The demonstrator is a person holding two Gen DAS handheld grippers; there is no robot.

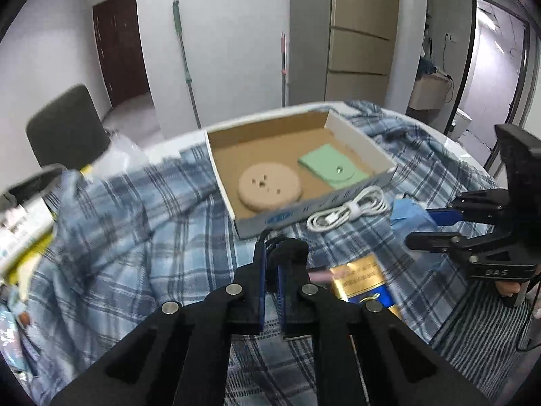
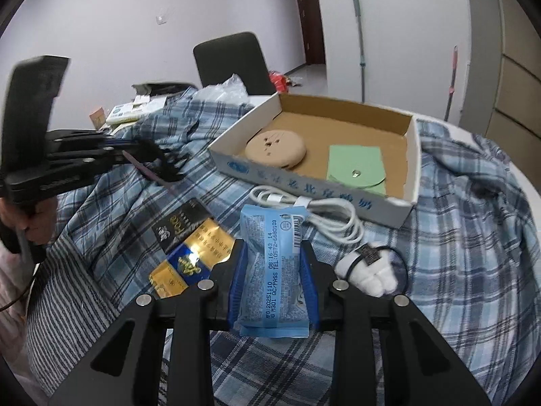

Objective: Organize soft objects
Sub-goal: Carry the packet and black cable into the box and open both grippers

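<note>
At the lower centre of the right wrist view, the right tool (image 2: 272, 284) grips a blue packet (image 2: 270, 270); the left tool (image 1: 270, 267) is closed, below the cardboard box (image 1: 358, 135).

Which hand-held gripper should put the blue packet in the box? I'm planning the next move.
Right. The right hand-held gripper already clamps the blue packet, with the box just ahead. The left hand-held gripper is shut and empty.

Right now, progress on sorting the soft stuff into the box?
Done: tan round pad and green pad lie in the cardboard box. In hand: right gripper clamps the blue packet. Left: white cable, gold packet, white bundle outside.
</note>
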